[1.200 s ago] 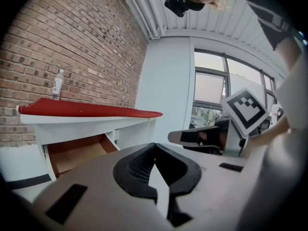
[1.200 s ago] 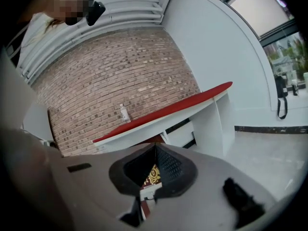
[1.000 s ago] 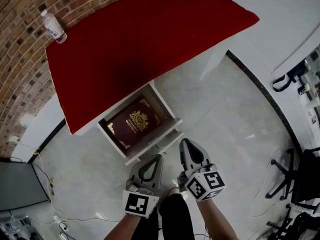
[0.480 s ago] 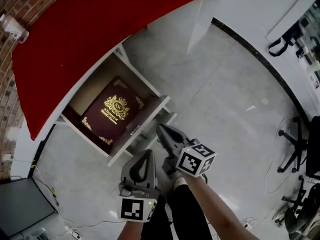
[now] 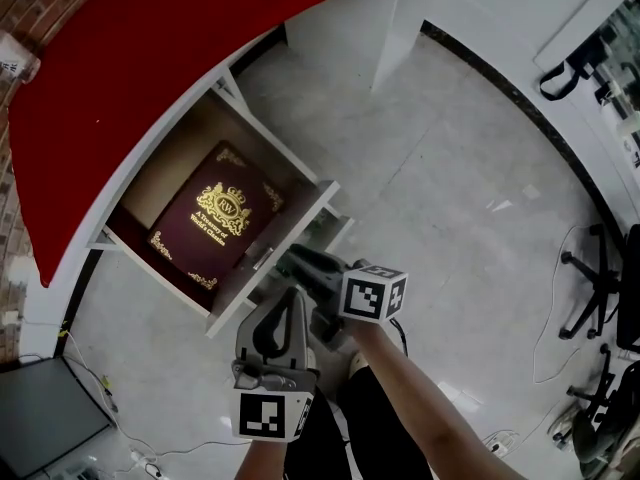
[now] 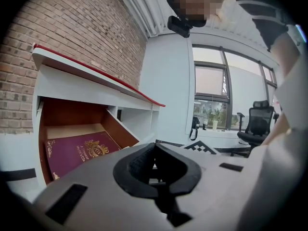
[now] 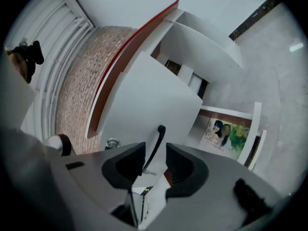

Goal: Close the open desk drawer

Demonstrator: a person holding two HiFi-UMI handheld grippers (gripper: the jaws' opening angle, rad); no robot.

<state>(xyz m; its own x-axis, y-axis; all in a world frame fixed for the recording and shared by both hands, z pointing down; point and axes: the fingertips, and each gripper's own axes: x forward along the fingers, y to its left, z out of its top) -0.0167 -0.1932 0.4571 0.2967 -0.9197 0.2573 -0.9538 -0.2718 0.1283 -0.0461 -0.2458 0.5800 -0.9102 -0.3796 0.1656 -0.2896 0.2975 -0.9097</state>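
Directly below the red desk top [image 5: 120, 78], the desk drawer [image 5: 300, 223] stood pulled out, well clear of the desk body. A burgundy book [image 5: 210, 218] with gold lettering lay flat inside it.

1. Right gripper [image 5: 288, 260]: positioned at the drawer's white front panel. Its jaws had just been opening and stood wide apart. In the right gripper view, the black drawer handle [image 7: 156, 146] ran up through the gap between them, and neither pad pressed on it.
2. Left gripper [image 5: 295, 296]: positioned just below the right one, short of the drawer front. In the left gripper view, its jaw tips met with nothing between them.
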